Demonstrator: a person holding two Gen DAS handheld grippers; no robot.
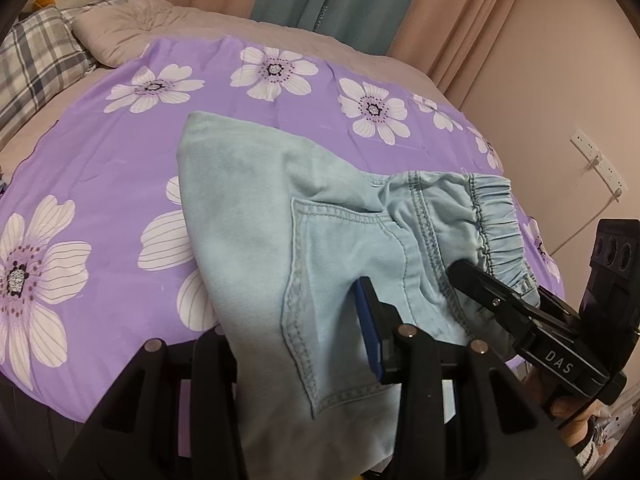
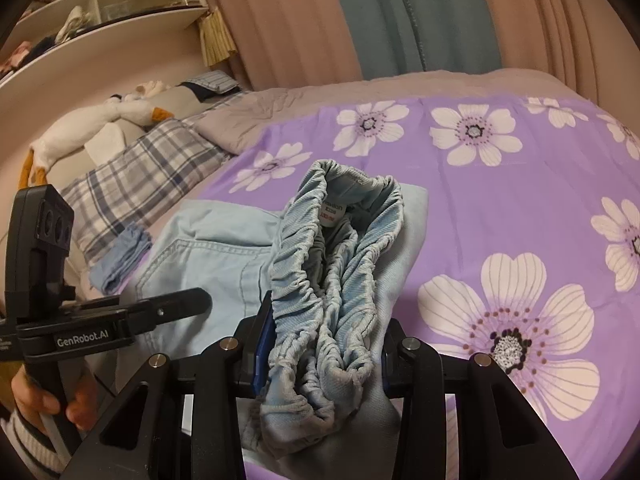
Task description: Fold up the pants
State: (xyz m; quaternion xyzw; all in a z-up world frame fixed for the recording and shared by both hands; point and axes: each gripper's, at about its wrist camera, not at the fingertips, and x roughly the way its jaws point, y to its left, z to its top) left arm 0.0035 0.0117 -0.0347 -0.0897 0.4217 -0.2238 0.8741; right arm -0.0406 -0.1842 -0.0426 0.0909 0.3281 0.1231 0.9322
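Light blue denim pants (image 1: 256,208) lie folded on a purple flowered sheet (image 1: 100,168), back pocket up. In the left wrist view my left gripper (image 1: 296,320) is shut on the pants' near edge beside the pocket, and the cloth runs up between its fingers. My right gripper (image 1: 496,284) comes in from the right and grips the elastic waistband (image 1: 500,216). In the right wrist view the bunched waistband (image 2: 316,272) is pinched between the blue pads (image 2: 260,344) of my right gripper (image 2: 326,320). The left gripper (image 2: 188,302) reaches in from the left over the pants (image 2: 208,256).
The sheet covers a bed with a plaid pillow (image 2: 132,184), a small folded blue cloth (image 2: 120,256) and a plush goose (image 2: 76,136) on the left. Curtains (image 2: 360,20) hang behind the bed. A wall with sockets (image 1: 596,160) stands to the right. A hand (image 2: 28,400) holds the left gripper's handle.
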